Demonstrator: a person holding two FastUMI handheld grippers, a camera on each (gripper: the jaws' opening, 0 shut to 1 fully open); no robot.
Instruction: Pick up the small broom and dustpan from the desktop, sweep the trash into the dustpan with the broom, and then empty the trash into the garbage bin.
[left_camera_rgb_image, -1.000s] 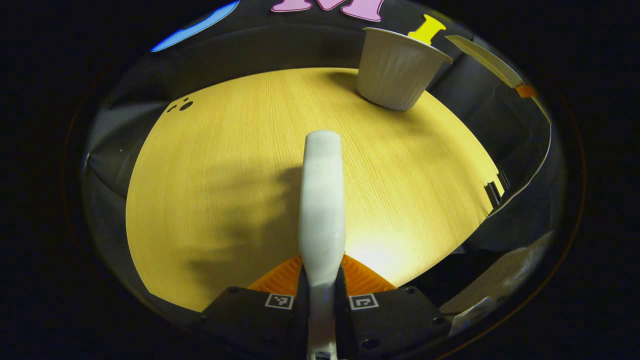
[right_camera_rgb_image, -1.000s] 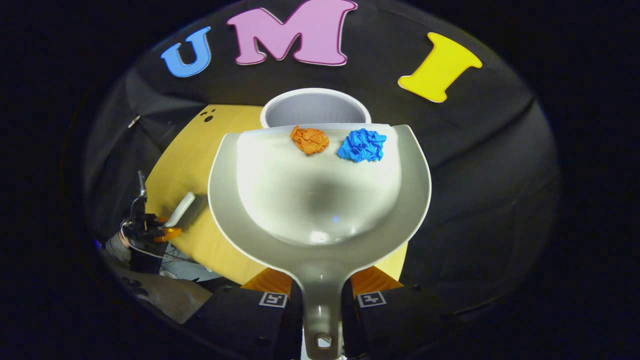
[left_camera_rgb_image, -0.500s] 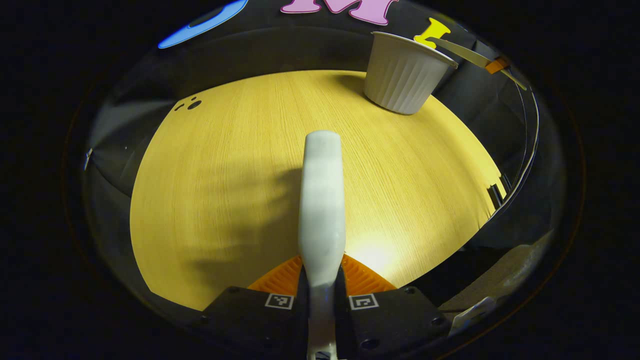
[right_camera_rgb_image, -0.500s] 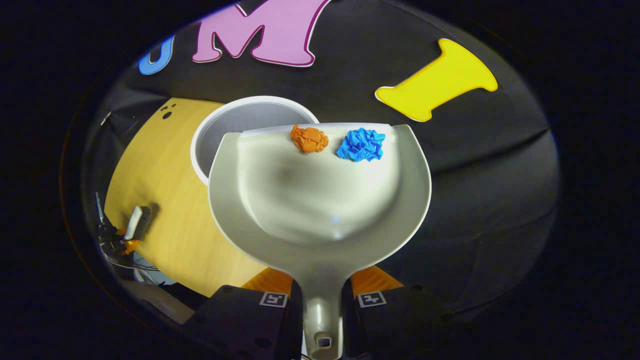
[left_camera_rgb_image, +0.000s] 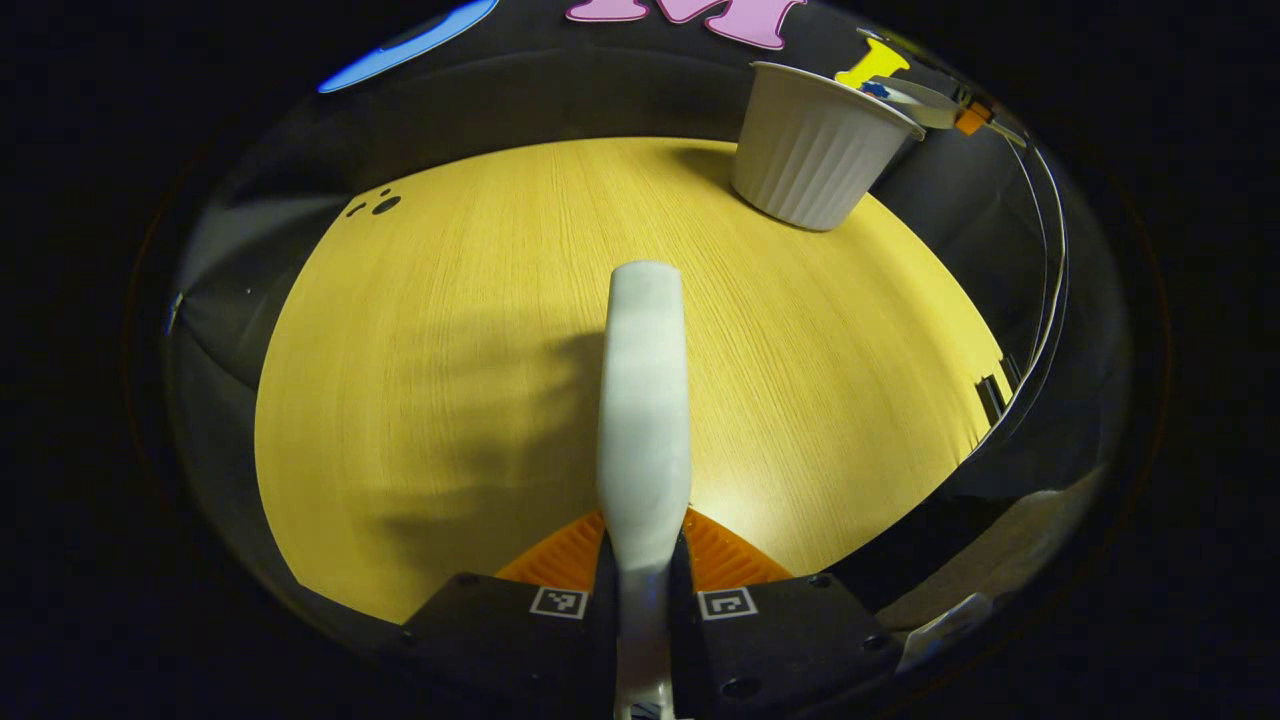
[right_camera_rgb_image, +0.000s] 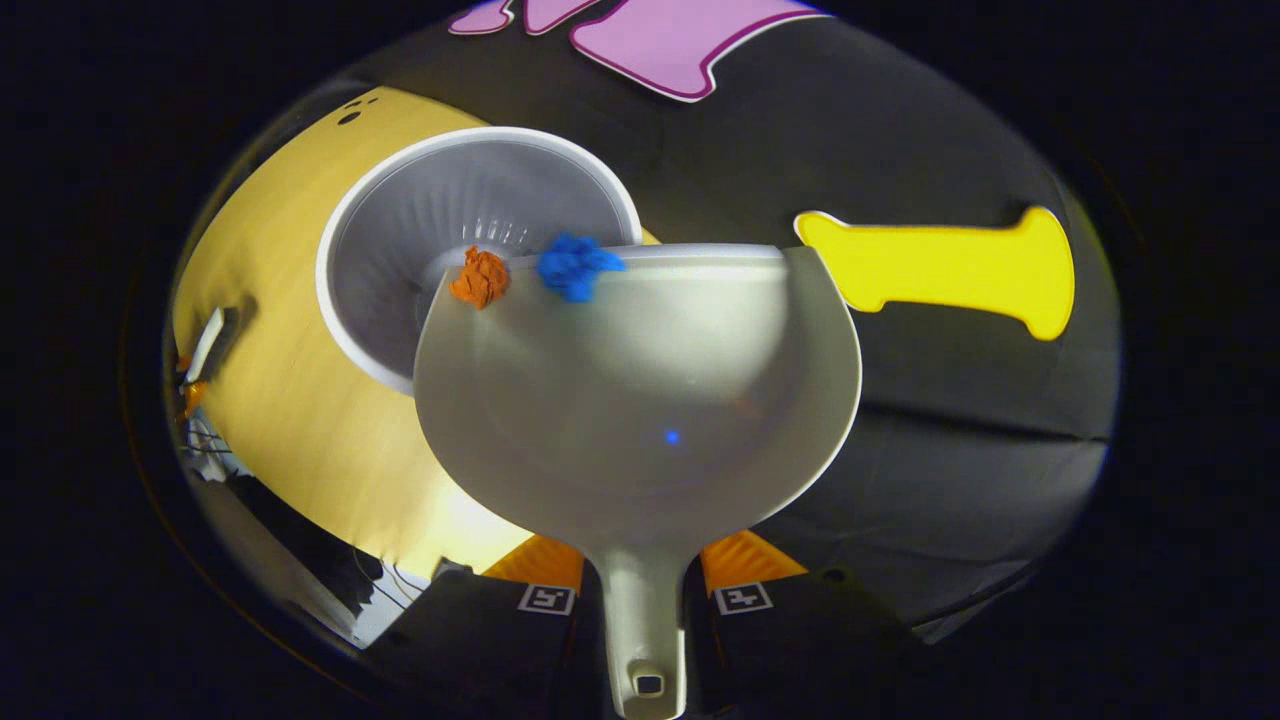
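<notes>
Now tipping dustpan (right_camera_rgb_image: 640, 400), handle pinched in right gripper (right_camera_rgb_image: 645, 600), front lip over garbage bin (right_camera_rgb_image: 440, 200); keeping orange wad (right_camera_rgb_image: 482, 278), blue wad (right_camera_rgb_image: 575, 265) sliding inward. Left gripper (left_camera_rgb_image: 645, 600) clamping broom (left_camera_rgb_image: 645, 400), idling above worktop (left_camera_rgb_image: 420, 350).

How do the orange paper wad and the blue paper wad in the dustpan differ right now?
The orange paper wad looks smaller than the blue paper wad. The orange wad sits at the front corner of the dustpan, overlapping the open garbage bin; the blue wad lies further along the lip. The orange wad looks sharp, the blue one blurred. Both are crumpled and rest at the dustpan's front edge.
</notes>
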